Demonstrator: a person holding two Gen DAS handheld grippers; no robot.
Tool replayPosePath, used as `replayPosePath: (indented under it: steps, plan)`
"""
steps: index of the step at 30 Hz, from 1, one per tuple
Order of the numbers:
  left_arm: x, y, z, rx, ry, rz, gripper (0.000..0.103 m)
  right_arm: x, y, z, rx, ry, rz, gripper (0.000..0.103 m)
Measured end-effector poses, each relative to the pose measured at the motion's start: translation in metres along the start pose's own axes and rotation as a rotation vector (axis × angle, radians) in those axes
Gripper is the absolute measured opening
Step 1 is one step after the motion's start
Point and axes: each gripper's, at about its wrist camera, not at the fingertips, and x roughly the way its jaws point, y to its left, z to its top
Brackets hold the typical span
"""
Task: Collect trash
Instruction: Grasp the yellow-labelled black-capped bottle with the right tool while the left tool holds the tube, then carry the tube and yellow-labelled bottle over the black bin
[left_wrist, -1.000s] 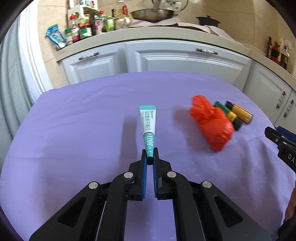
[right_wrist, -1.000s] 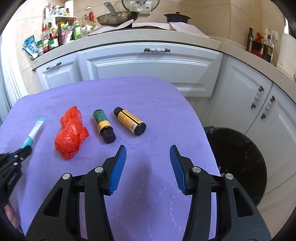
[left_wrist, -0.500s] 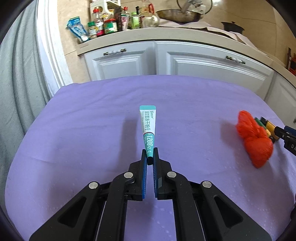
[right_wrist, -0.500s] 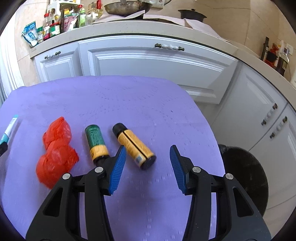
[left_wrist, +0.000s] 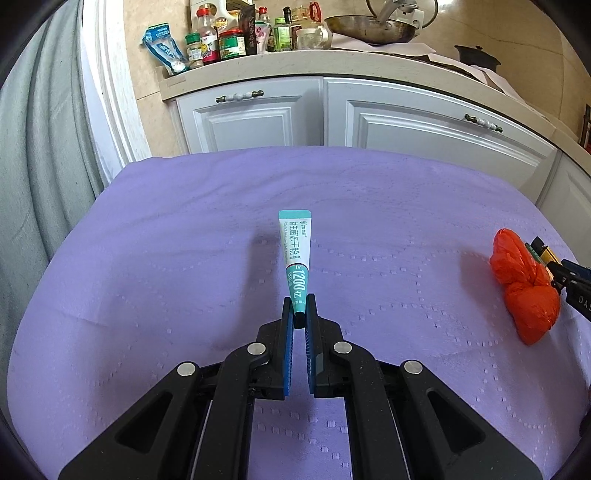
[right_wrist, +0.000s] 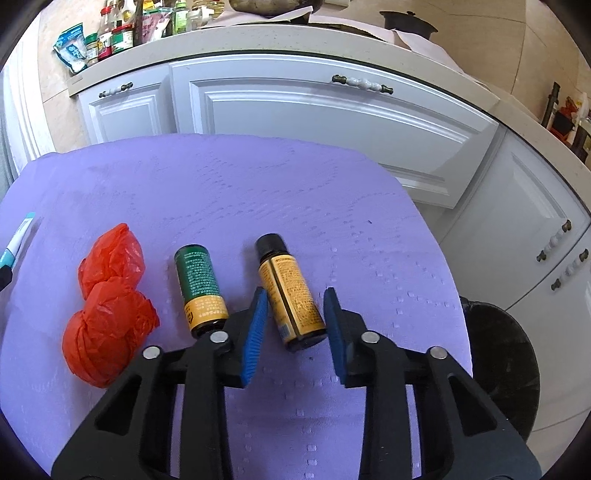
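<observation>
A slim teal-and-white squeeze tube (left_wrist: 295, 258) printed with white lettering is pinched at its lower end between the blue-padded jaws of the left gripper (left_wrist: 299, 314), which are pressed tight on it; the tube juts forward and up, clear of the purple quilted tablecloth (left_wrist: 184, 258) beneath it. In the right wrist view the same tube shows at the far left edge. On the right side of the cloth lies a small yellow-labelled bottle with a black cap (right_wrist: 290, 291), on its side with the cap pointing away. The right gripper (right_wrist: 295, 314) straddles this bottle, one blue pad on either side of its lower half, and its jaws are closing; a sliver of cloth is visible between each pad and the bottle, so they do not yet press on it. Just left of it lies a second small bottle with a green and yellow label (right_wrist: 199, 288), also on its side, its near end partly hidden behind the gripper's left finger. Further left sits a crumpled red-orange plastic bag (right_wrist: 107, 302), bunched into two lumps. Beyond the cloth's right edge, on the floor, stands a round bin lined with a black bag (right_wrist: 498, 362). White kitchen cabinets (right_wrist: 314, 110) with small handles run behind the table, under a pale countertop (left_wrist: 258, 62) crowded with jars, bottles and a metal wok (left_wrist: 373, 31).
</observation>
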Motion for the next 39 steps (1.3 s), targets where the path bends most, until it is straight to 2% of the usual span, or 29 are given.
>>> replayPosePath:
  steps: [9,19,27,33,39]
  plan:
    - [-0.003,0.000,-0.002,0.005,-0.012,-0.006,0.007,-0.009,0.001,-0.010,0.021,0.006,0.015,0.026]
    - [-0.004,0.004,-0.002,0.001,-0.015,-0.001,0.007,-0.001,0.002,-0.007,0.032,0.037,0.025,0.027]
    - [-0.008,0.001,-0.004,0.009,-0.023,-0.006,0.007,-0.014,-0.005,-0.013,0.061,0.002,0.007,0.024]
    - [-0.018,-0.012,-0.009,0.040,-0.032,-0.039,0.007,-0.039,-0.013,-0.026,0.092,-0.032,-0.015,0.024]
    - [-0.029,-0.031,-0.018,0.079,-0.032,-0.086,0.007,-0.051,-0.018,-0.045,0.112,-0.011,-0.010,0.024]
